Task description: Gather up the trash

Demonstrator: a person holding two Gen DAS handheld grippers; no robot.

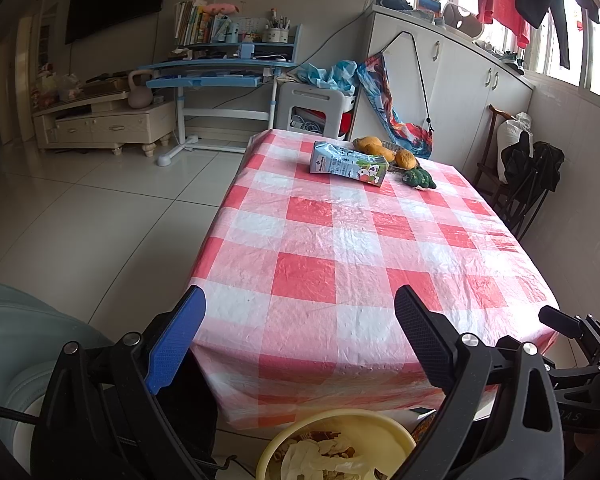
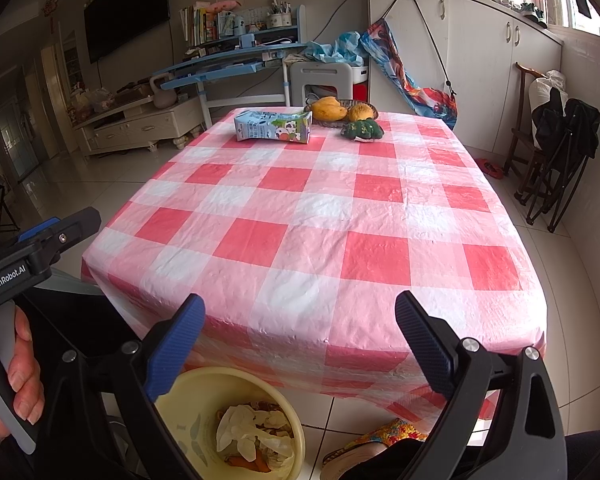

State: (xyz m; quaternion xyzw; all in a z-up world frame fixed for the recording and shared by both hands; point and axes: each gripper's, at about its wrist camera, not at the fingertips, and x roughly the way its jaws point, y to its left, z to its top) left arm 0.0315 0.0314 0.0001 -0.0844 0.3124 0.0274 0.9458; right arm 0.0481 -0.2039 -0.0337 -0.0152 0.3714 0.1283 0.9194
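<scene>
A yellow trash bin (image 2: 288, 408) stands on the floor below the table's near edge, with crumpled tissue (image 2: 252, 428) and scraps inside; it also shows in the left wrist view (image 1: 380, 428). My left gripper (image 1: 300, 344) is open and empty above the bin. My right gripper (image 2: 300, 348) is open and empty, also above the bin. A milk carton (image 2: 274, 126) lies on its side at the table's far end; it also shows in the left wrist view (image 1: 350, 164).
The table has a red-and-white checked cloth (image 2: 320, 220). A basket of mangoes (image 2: 342, 110) and a green cloth item (image 2: 362, 130) sit at the far end. A folded dark chair (image 2: 560, 152) stands right. My slippered foot (image 2: 380, 440) is beside the bin.
</scene>
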